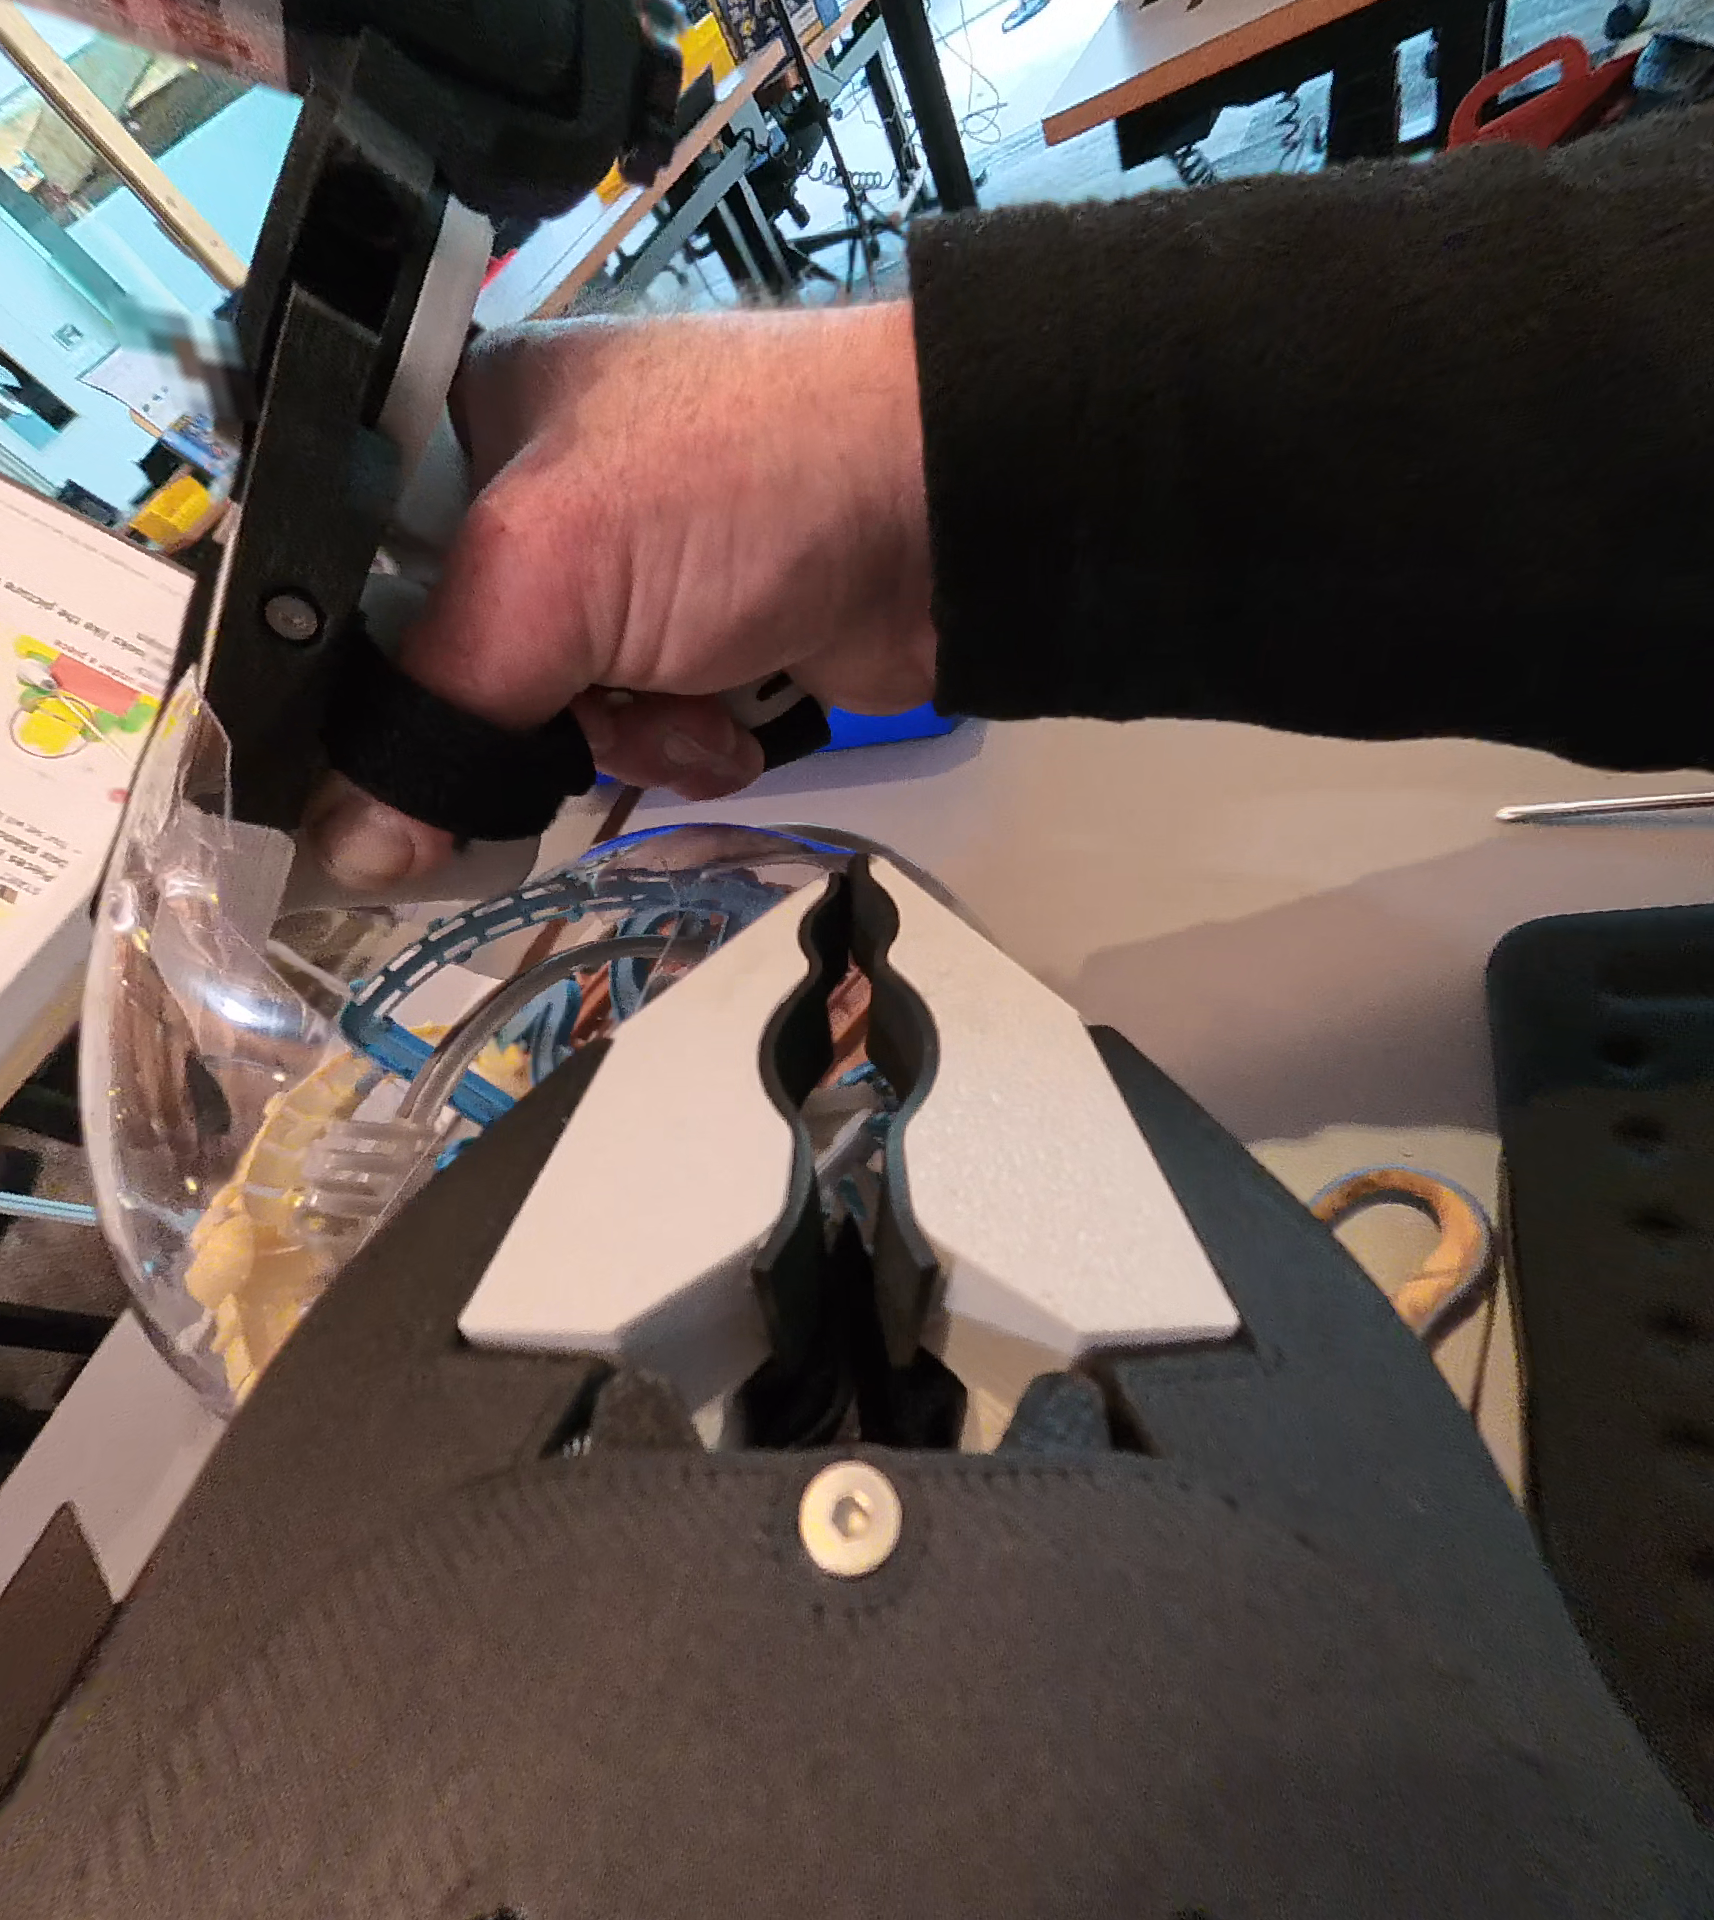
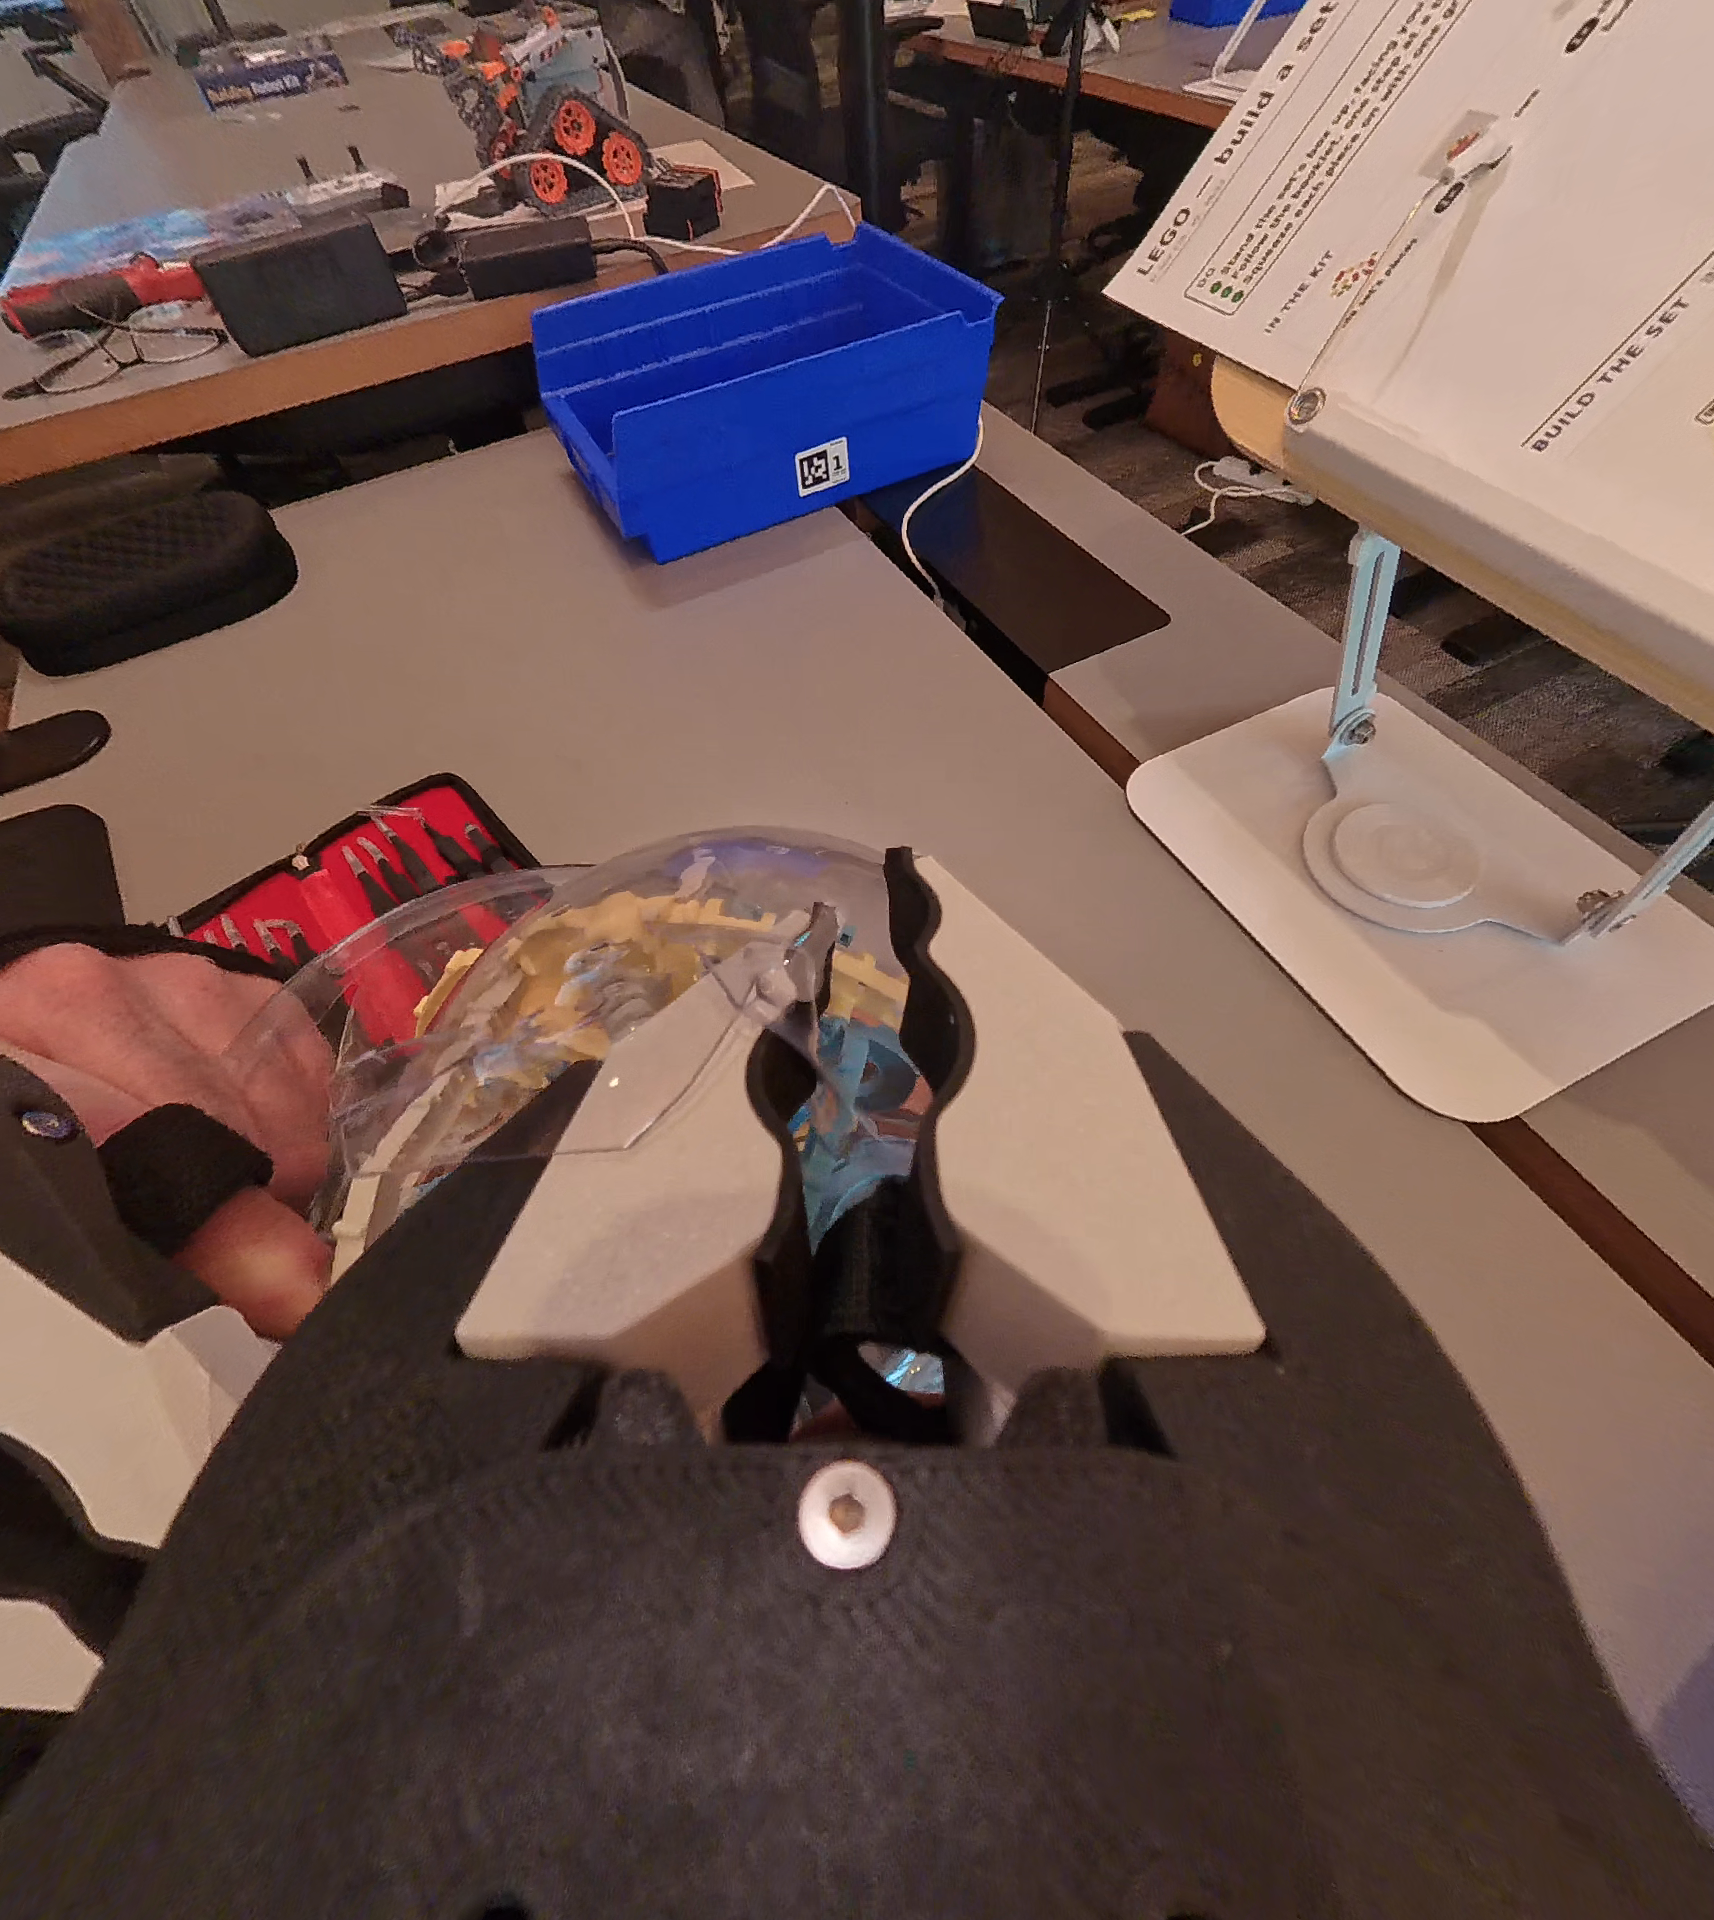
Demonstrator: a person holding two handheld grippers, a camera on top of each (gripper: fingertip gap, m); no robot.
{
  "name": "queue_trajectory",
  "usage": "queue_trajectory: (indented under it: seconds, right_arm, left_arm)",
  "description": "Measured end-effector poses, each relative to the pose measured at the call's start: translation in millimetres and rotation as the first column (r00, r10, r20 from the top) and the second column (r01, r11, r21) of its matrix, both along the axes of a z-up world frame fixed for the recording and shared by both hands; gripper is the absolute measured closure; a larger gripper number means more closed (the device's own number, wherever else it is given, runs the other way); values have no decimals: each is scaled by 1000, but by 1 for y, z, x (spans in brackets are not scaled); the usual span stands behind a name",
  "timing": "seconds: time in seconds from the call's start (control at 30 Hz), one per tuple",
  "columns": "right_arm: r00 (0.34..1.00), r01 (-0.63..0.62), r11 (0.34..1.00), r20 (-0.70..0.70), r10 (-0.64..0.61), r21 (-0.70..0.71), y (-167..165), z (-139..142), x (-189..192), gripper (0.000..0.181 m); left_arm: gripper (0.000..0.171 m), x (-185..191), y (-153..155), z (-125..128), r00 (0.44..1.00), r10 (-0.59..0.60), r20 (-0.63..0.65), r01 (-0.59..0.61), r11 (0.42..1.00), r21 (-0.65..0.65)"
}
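**Q:** Clear plastic, is that what you hold?

**Me:** Yes, a clear plastic bag [image 2: 520, 997] of yellow and blue toy pieces, lifted just above the grey table [image 2: 541, 675]. My left tongs [image 1: 848, 888] are clenched on its near edge; my right tongs [image 2: 858, 914] pinch a torn flap on its far side, so it hangs between them.

**Q:** Around it?

**Me:** A blue bin [image 2: 759, 384] far off, a red tool case [image 2: 385, 842] left.
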State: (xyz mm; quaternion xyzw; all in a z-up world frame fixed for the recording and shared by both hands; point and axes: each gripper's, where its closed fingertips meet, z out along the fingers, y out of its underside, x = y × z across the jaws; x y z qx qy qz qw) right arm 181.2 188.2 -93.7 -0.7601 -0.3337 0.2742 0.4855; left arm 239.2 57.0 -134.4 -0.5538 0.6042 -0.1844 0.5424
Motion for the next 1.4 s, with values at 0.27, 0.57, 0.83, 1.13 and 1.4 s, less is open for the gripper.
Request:
queue_trajectory:
  seconds: [0.27,0.57,0.83,1.13,1.4]
  right_arm:
    - [997,0,999,-71,-3,-43,8,-1,15,172]
    - [994,-71,997,-86,67,-40,6,1,27,169]
    - [999,-44,999,-28,44,-8,17,12,52,179]
    - [997,71,996,4,-72,50,9,13,56,177]
    - [959,282,959,-47,-280,32,7,-4,58,166]
  left_arm:
    - [171,5,6,0,999,-38,-28,40,997,66]
    - [171,3,-6,1,983,-184,-24,186,974,132]
    - [171,25,-62,-19,915,-402,-21,402,914,42]
    - [158,-17,-19,17,987,-148,66,142,985,94]
    - [70,-58,44,19,992,120,38,-118,991,-61]
